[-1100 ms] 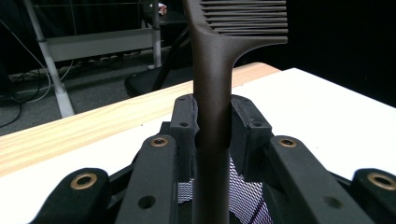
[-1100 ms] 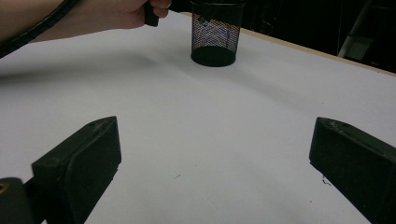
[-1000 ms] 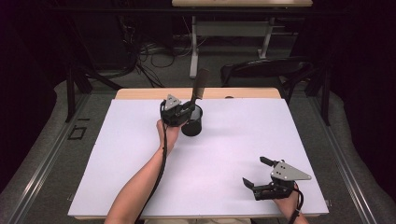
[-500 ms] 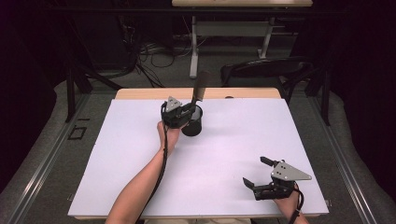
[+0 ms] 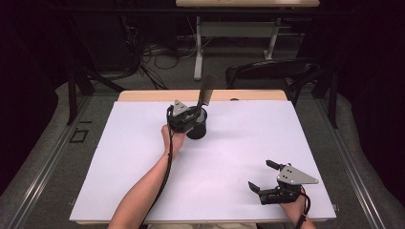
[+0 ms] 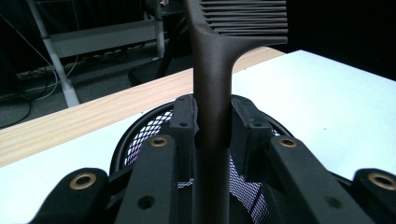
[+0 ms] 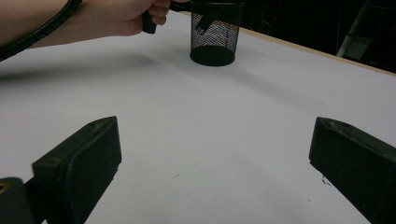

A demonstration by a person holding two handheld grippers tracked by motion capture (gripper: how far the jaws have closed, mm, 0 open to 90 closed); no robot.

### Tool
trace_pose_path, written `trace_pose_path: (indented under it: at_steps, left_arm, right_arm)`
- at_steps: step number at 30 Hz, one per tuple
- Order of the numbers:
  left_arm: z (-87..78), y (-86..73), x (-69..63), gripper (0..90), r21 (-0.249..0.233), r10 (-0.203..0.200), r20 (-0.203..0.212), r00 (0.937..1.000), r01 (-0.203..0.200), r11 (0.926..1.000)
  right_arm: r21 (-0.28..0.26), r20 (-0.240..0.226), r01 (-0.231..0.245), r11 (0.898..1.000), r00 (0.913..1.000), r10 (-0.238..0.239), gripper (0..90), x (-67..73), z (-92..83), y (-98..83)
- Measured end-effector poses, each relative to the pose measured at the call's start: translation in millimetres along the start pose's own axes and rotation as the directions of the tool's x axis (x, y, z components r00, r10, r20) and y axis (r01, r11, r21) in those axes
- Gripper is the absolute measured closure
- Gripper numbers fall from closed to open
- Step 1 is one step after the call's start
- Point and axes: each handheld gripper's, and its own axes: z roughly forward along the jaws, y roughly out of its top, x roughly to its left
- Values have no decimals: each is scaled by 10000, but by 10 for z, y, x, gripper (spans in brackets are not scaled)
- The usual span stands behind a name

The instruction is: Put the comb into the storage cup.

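While the left tongs (image 6: 212,140) grip the comb (image 6: 212,93) by its handle, its lower end already stands inside the mesh cup (image 5: 197,130) on the worktop (image 5: 239,157); only letting go remains. Right tongs (image 5: 264,176) rest wide apart, empty.

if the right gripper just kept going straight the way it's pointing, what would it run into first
Bare white table at first; then, judging loosely since depth is unclear, the black mesh cup, where the left gripper holds a comb. The right gripper is open.
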Motion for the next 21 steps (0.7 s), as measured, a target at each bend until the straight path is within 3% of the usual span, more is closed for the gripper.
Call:
trace_pose_path:
  at_steps: [5,12,21]
  left_arm:
    - [-21,-14,-16,714,-125,83,-17,10000,-83,9999]
    - [-113,52,-38,410,-343,176,69,9998,-173,9993]
    - [-263,130,-15,184,65,285,347,9990,-287,9996]
  right_arm:
    - [3,8,-13,10000,10000,13,18,2,-3,2]
    - [3,4,-31,10000,10000,31,18,4,-1,2]
    - [13,4,-15,10000,10000,15,18,3,-1,1]
